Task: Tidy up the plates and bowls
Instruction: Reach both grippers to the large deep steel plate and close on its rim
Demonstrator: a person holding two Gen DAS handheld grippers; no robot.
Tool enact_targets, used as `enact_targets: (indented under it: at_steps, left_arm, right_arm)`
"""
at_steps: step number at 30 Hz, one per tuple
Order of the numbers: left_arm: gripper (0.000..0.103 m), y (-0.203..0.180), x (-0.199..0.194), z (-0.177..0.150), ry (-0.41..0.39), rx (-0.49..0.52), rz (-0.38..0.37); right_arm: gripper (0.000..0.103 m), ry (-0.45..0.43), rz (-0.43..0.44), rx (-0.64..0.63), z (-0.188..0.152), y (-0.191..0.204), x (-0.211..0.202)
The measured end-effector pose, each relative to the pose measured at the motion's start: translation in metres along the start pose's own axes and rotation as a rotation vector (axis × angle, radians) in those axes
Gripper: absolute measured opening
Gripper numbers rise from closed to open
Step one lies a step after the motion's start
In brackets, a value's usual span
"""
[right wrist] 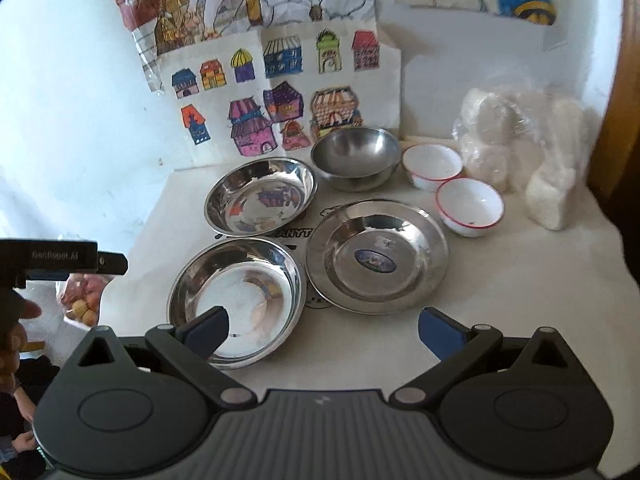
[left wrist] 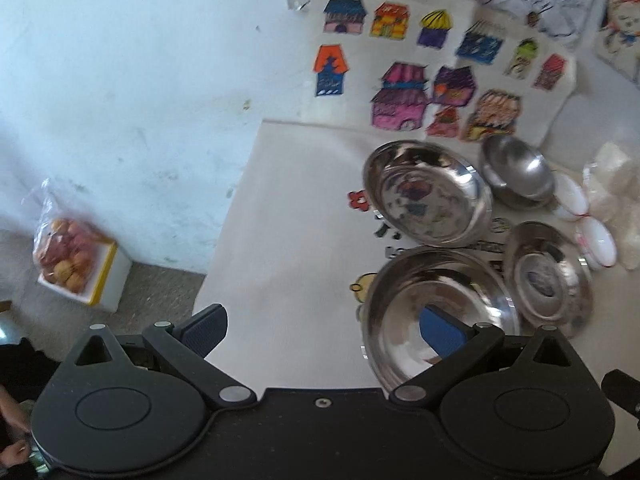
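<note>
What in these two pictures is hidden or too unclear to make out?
- Printed words on the table cloth: right wrist view, covered by the steel dishes.
- Label in the flat plate: too small to read.
- Near steel dish: left wrist view, motion-blurred, partly behind a finger of the left gripper.
- Plastic bags: contents unclear through the wrap.

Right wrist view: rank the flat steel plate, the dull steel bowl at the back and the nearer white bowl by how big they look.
1. Flat steel plate, clearly the widest.
2. Dull steel bowl.
3. Nearer white bowl, smallest.
The dull bowl sits farther from the camera, so its true lead over the white bowl is probably greater than it looks.
</note>
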State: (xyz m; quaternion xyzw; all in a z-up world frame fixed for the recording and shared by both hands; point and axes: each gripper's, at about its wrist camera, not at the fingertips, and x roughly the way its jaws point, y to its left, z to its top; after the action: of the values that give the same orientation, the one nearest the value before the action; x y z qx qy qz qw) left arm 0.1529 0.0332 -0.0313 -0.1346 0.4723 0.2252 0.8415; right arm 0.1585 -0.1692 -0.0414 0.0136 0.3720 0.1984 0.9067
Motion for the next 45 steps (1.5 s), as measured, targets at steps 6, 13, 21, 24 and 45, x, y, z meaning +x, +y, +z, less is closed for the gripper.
enact_targets:
  at_steps: [6, 13, 21, 24, 45]
  left_arm:
    - [0.102, 0.005, 0.026, 0.025, 0.027, 0.056, 0.025]
    - [0.102, 0.002, 0.078, 0.072, 0.036, 0.125, -0.058]
    - [0.098, -0.011, 0.14, 0.119, 0.076, 0.168, -0.125]
    - [0.09, -0.014, 0.154, 0.129, 0.093, 0.161, -0.173]
    - [0.01, -0.019, 0.185, 0.147, 0.167, 0.054, -0.27]
  right_arm:
    - [0.103, 0.048, 0.034, 0.028, 0.005, 0.003, 0.034]
    - [0.103, 0.024, 0.0, 0.005, 0.029, 0.021, 0.07]
    - [0.101, 0.03, -0.012, -0.065, 0.064, 0.032, 0.124]
    - [0.094, 0.048, -0.012, -0.075, 0.077, 0.033, 0.145]
    - [0.026, 0.156, 0.002, 0.005, 0.104, 0.019, 0.224]
